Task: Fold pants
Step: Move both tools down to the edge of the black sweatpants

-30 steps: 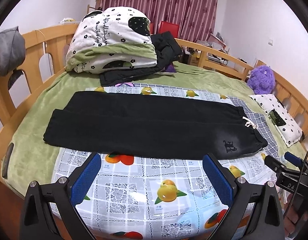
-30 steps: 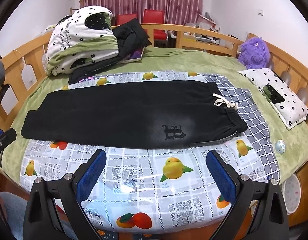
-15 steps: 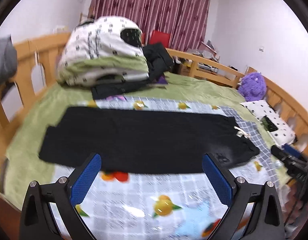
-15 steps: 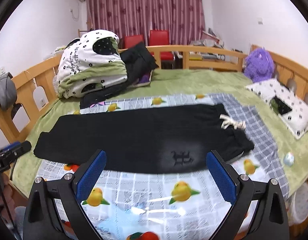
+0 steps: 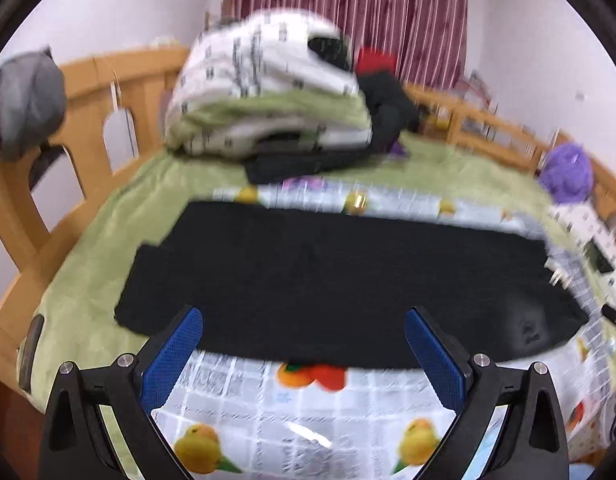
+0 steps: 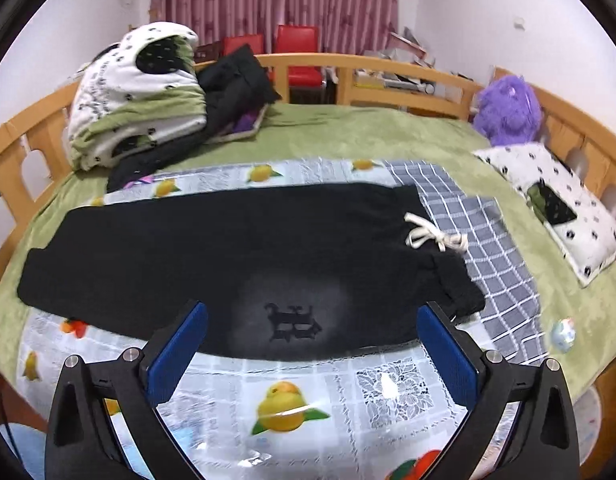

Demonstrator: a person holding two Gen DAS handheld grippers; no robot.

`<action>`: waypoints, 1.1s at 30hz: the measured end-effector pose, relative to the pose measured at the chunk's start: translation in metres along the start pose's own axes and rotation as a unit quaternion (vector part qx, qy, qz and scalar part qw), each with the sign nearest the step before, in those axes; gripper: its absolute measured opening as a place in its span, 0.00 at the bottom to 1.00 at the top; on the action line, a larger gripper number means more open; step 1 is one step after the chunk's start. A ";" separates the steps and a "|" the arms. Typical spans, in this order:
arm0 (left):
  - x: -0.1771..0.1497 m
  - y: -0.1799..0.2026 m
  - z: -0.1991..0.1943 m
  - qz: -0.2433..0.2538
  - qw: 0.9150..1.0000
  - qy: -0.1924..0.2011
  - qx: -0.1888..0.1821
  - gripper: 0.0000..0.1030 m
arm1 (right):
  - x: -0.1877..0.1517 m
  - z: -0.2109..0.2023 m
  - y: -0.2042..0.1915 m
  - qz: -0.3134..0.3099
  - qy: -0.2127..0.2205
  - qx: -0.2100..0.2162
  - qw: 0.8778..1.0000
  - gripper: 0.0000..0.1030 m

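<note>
Black pants (image 5: 339, 272) lie flat across the bed on a fruit-print plastic sheet (image 5: 308, 412), legs to the left, waist to the right. In the right wrist view the pants (image 6: 228, 256) show a white drawstring (image 6: 431, 236) at the waist and a dark logo (image 6: 294, 322). My left gripper (image 5: 304, 344) is open and empty, just short of the pants' near edge, toward the leg half. My right gripper (image 6: 311, 336) is open and empty, over the near edge by the logo.
A folded white and green quilt (image 6: 136, 96) and dark clothes (image 6: 236, 84) sit at the back left. A purple plush toy (image 6: 507, 108) and a spotted pillow (image 6: 555, 204) lie at the right. A wooden rail (image 5: 120, 100) rings the bed. A grey checked cloth (image 6: 479, 236) lies under the waist.
Both grippers have moved forward and lower toward the pants, which look larger now. The left view is blurred by motion. Both stay open and empty.
</note>
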State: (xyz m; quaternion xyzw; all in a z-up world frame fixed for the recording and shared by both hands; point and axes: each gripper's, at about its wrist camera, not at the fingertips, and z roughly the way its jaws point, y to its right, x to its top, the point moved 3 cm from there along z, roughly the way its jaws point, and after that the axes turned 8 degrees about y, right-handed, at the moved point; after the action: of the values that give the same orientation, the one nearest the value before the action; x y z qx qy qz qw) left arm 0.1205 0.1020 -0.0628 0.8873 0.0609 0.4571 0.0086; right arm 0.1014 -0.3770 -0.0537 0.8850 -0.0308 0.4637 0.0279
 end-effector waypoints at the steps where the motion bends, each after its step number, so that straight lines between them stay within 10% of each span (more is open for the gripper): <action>1: -0.005 -0.004 0.008 -0.004 1.000 -0.009 0.001 0.99 | -0.006 0.008 0.005 0.004 0.001 -0.008 1.000 0.97; 9: -0.062 -0.069 0.064 -0.103 0.994 -0.043 0.016 0.84 | -0.069 0.076 0.058 0.061 -0.052 -0.026 0.996 0.56; 27: -0.096 -0.090 0.141 -0.145 0.987 -0.072 0.012 0.71 | -0.111 0.134 0.082 0.168 -0.080 0.026 0.982 0.57; 33: -0.090 -0.097 0.143 -0.167 0.983 -0.074 0.023 0.47 | -0.106 0.138 0.083 0.211 -0.075 0.062 0.973 0.57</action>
State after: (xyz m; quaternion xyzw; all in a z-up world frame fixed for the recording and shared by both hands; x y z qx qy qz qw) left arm 0.1748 0.1935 -0.2258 0.8961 0.2180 0.3805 0.0690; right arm 0.1475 -0.4670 -0.2177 0.8909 -0.1900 0.3923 -0.1278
